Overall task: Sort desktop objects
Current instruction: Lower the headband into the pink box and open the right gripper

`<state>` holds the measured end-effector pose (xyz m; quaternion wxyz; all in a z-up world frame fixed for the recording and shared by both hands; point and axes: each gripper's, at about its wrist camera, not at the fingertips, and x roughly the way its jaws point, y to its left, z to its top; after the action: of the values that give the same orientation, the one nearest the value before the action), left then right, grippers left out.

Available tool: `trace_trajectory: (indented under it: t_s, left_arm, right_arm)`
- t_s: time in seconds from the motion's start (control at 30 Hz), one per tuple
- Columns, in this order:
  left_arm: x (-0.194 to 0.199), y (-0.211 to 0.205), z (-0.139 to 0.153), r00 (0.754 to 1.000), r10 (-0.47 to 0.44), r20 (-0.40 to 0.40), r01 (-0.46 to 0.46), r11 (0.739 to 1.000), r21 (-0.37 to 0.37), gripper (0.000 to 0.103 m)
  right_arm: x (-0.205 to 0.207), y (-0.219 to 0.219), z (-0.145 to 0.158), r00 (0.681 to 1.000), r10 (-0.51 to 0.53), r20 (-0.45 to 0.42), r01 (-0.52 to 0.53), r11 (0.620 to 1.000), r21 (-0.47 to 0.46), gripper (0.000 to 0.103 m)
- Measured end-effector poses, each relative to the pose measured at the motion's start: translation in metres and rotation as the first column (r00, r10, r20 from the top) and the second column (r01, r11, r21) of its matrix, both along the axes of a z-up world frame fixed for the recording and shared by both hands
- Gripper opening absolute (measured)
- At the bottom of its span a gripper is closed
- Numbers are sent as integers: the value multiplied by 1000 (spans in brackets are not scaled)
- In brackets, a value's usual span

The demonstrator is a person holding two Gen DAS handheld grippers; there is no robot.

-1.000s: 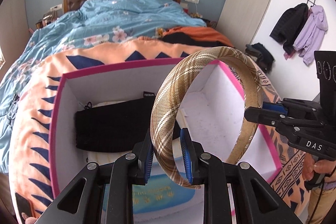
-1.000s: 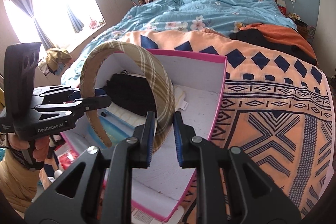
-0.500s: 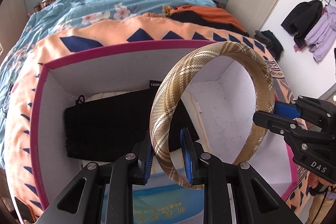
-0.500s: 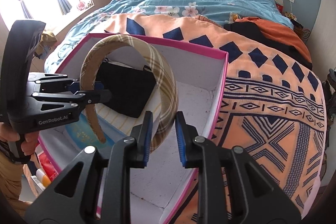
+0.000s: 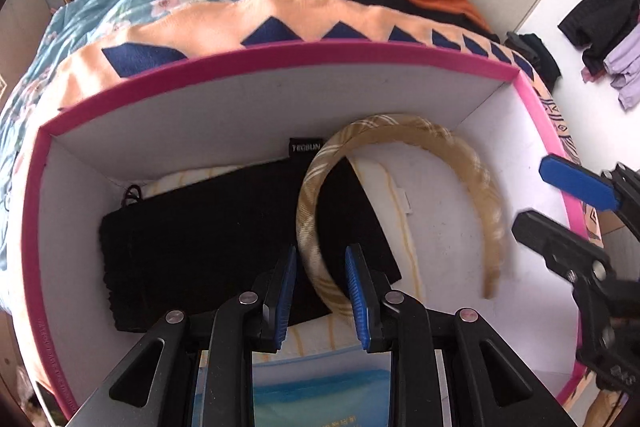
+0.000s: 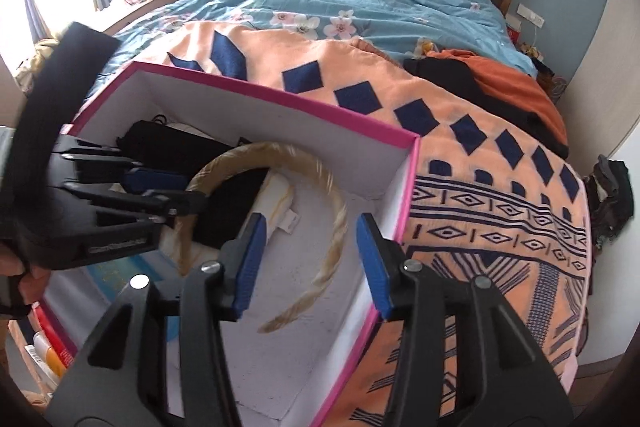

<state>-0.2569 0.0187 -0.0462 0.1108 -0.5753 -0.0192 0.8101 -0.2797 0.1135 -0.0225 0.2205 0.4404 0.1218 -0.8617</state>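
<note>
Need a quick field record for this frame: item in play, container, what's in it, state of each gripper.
item: plaid headband, lying in the box, blurred at its right end
container: pink-rimmed box with white walls, on a patterned blanket
contents: black pouch over a cream towel; blue packet at the near edge
left gripper: open, fingers either side of the headband's left end
right gripper: open, above the headband's right end, not touching

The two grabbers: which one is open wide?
The right gripper: its blue pads stand far apart with nothing between them. The left gripper has the plaid headband between its pads.
</note>
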Motion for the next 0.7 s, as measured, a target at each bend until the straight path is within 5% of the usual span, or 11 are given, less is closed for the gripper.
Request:
trace_trajectory:
  t_s: [0.27, 0.7]
  left_arm:
    - [-7, 8, -12, 998, -13, 58, 15, 999, -34, 25]
    - [-22, -14, -5, 992, 110, 69, -118, 984, 131, 23]
  right_arm:
    - [20, 9, 4, 999, 40, 1, -40, 996, -75, 52]
    - [60, 28, 15, 996, 88, -27, -91, 979, -183, 53]
